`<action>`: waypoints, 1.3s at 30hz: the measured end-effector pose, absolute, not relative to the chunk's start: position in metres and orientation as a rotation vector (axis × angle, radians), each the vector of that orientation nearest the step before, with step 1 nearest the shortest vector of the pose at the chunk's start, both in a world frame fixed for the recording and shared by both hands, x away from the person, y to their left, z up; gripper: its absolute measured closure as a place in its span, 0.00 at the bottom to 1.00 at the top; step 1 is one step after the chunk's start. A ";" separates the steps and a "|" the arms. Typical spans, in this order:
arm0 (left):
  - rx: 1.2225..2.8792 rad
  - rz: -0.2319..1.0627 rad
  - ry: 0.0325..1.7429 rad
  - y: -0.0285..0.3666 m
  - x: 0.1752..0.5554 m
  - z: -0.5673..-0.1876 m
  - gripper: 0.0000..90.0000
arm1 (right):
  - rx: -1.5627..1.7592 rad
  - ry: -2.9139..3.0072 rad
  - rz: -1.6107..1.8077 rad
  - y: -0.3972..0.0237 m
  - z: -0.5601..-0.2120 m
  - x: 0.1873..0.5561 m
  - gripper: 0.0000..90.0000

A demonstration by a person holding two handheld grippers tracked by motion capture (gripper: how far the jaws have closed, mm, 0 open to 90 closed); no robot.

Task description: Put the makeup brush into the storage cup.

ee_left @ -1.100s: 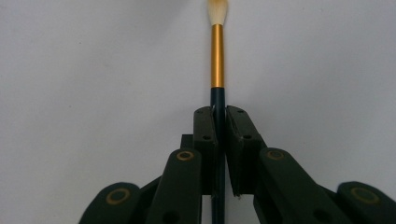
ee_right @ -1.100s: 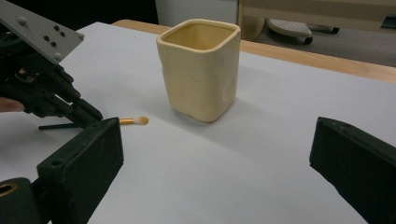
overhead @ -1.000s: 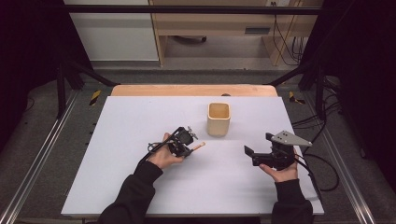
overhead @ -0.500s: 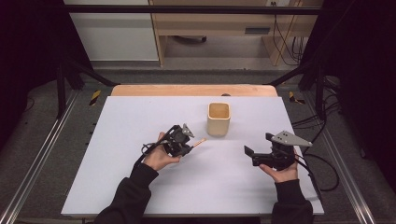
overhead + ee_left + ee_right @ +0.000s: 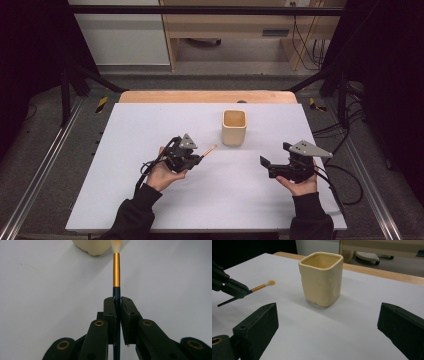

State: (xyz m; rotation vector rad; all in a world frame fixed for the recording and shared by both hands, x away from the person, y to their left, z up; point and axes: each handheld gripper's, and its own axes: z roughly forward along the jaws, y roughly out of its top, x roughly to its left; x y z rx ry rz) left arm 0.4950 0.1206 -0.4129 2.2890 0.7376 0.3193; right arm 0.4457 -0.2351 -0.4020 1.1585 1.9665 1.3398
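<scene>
Left gripper point(image 5: 199, 157): jaws clamped on the dark blue handle of a thin paintbrush with a gold ferrule and pale bristle tip point(image 5: 116, 270). In the left gripper view the handle runs straight up between the two pads, and the ferrule and tip stick out past them. In the high view the brush point(image 5: 209, 150) points right and far, toward the cream square ceramic cup point(image 5: 234, 127). The tip sits just left of the cup's near base, close but apart from it. In the right gripper view the brush point(image 5: 262, 286) is clear of the desk surface, tilted slightly up.

Right gripper point(image 5: 265, 167): jaws wide open, nothing between them, held near the right side of the white desk point(image 5: 150, 120). It faces left and far toward the cup point(image 5: 322, 277), well apart from it.

The cup stands upright, centre-far on the desk, open end up. Its inside is not visible.
</scene>
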 end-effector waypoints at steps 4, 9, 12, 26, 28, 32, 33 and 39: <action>2.239 0.348 0.746 0.127 0.488 -0.411 0.92 | 1.163 1.965 1.336 -0.234 -0.402 0.445 0.05; 2.164 0.365 0.761 0.135 0.480 -0.412 0.92 | 1.162 1.962 1.335 -0.231 -0.402 0.446 0.05; 2.135 0.381 0.772 0.139 0.477 -0.412 0.92 | 1.174 1.962 1.341 -0.230 -0.402 0.445 0.05; 2.019 0.406 0.788 0.149 0.460 -0.409 0.92 | 1.164 1.963 1.367 -0.218 -0.399 0.443 0.06; 2.003 0.411 0.795 0.149 0.458 -0.409 0.92 | 1.159 1.960 1.376 -0.217 -0.399 0.443 0.06; 1.977 0.421 0.808 0.151 0.454 -0.409 0.92 | 1.154 1.958 1.396 -0.213 -0.398 0.441 0.06; 1.969 0.427 0.812 0.151 0.453 -0.410 0.92 | 1.147 1.957 1.405 -0.211 -0.397 0.441 0.06; 1.933 0.446 0.820 0.152 0.451 -0.411 0.92 | 1.125 1.965 1.433 -0.202 -0.396 0.439 0.06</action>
